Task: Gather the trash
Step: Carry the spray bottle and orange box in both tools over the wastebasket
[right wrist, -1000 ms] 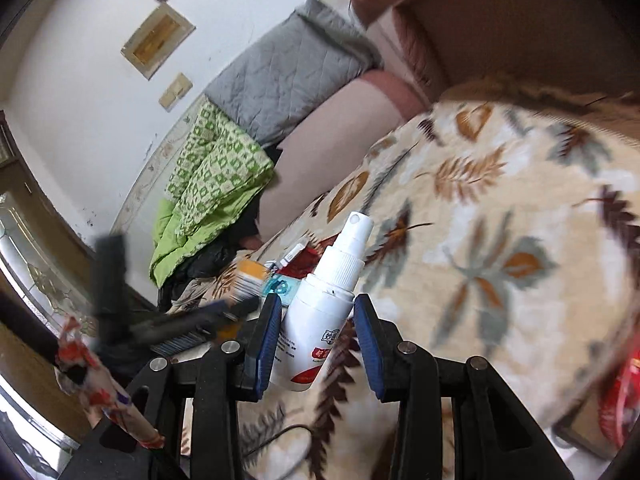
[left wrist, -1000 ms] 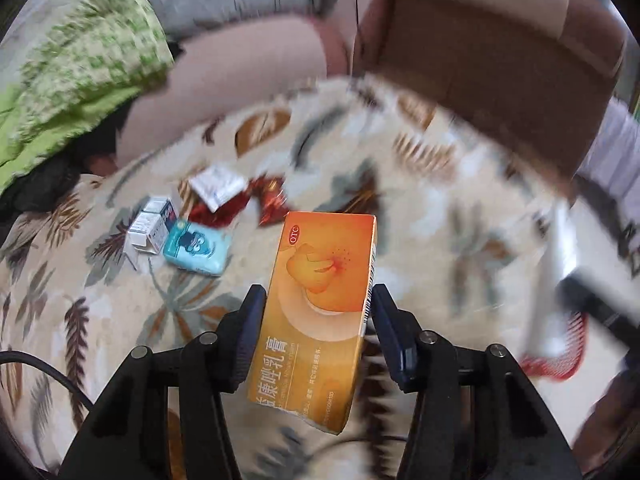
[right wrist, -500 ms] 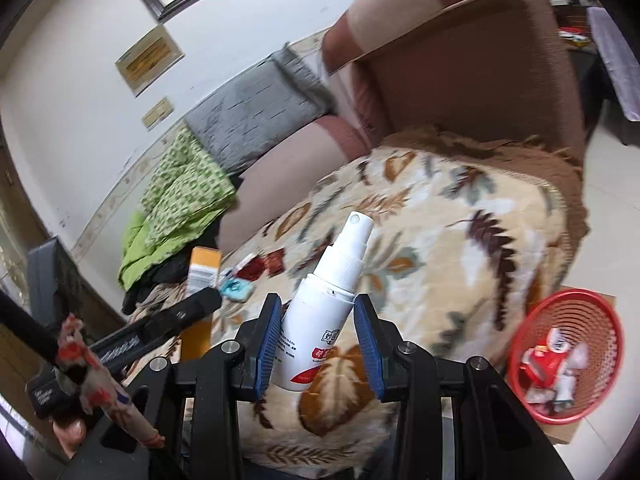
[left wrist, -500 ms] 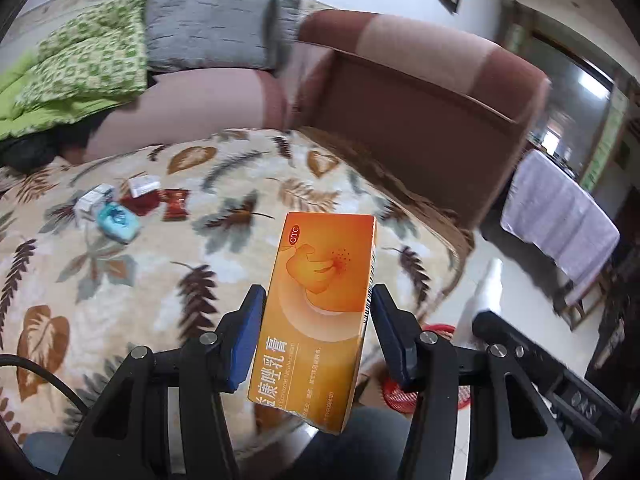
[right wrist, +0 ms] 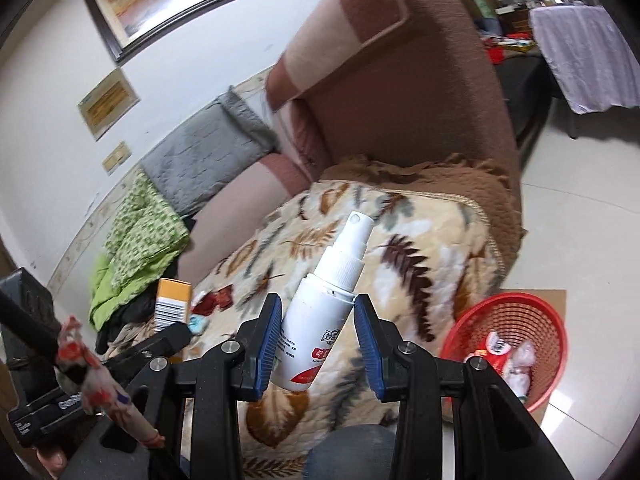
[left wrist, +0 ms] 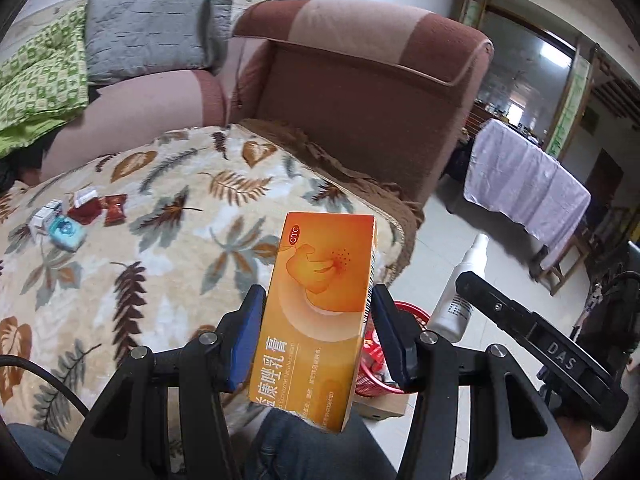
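Observation:
My left gripper (left wrist: 318, 312) is shut on an orange medicine box (left wrist: 316, 312), held upright above the sofa's front edge. My right gripper (right wrist: 318, 320) is shut on a white spray bottle (right wrist: 320, 312), nozzle pointing up. That bottle (left wrist: 460, 288) also shows at the right of the left wrist view, and the orange box (right wrist: 172, 300) at the left of the right wrist view. A red mesh basket (right wrist: 536, 320) with wrappers in it stands on cardboard on the floor, low right. Several small packets (left wrist: 72, 220) lie on the leaf-patterned blanket (left wrist: 160, 240) at the far left.
A brown armchair back (left wrist: 360, 100) rises behind the blanket. Grey cushion (left wrist: 144, 32) and green quilt (left wrist: 36, 80) lie at the back left. A table under a pale cloth (left wrist: 524, 184) stands at the right on the tiled floor. A person's knee (right wrist: 348, 452) is below the grippers.
Both grippers have pulled back and up from the blanket and swung right, each still gripping its item. The red basket and the floor have come into view.

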Demonstrator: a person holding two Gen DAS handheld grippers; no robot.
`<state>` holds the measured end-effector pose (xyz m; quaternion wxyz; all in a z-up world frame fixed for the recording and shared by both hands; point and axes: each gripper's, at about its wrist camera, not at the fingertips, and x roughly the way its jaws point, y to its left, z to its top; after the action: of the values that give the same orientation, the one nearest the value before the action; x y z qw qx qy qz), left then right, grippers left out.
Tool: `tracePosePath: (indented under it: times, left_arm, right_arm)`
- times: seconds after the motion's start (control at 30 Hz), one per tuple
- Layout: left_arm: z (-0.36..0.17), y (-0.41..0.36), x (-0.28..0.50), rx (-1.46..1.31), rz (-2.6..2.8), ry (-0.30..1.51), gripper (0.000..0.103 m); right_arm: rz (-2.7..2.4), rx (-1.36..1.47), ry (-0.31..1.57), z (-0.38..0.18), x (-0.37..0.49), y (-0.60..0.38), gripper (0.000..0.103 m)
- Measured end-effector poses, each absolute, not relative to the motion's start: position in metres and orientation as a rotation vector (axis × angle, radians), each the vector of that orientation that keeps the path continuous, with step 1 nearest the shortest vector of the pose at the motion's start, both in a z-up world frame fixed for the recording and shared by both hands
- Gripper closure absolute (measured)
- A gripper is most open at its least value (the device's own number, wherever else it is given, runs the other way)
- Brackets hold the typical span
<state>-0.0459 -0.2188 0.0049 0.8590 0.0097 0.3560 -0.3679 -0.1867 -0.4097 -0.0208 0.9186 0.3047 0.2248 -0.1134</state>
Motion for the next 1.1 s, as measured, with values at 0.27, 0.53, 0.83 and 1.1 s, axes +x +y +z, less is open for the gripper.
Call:
tracePosePath:
  times: [0.27, 0.53, 0.83, 1.1]
  left_arm:
    - [-0.003, -0.264, -0.059, 0.096, -0.846, 0.783, 0.05]
    - [-0.03, -0.318, -0.064, 0.109, -0.98, 0.846, 0.05]
    - [-0.084, -0.379, -0.06, 0.188, -0.99, 0.934, 0.05]
    - [-0.12, -0.402, -0.045, 0.185, -0.973, 1.029, 0.05]
  right_arm:
    - [-0.343, 0.707, 0.447, -0.041, -0.216, -0.455, 0.063]
    - [-0.42, 0.766, 0.488, -0.077, -0.23, -0.492, 0.063]
    - [-0.494, 0.833, 0.543, -0.122, -0.239, -0.526, 0.063]
    - [-0.502, 0.875, 0.572, -0.145, -0.236, -0.542, 0.063]
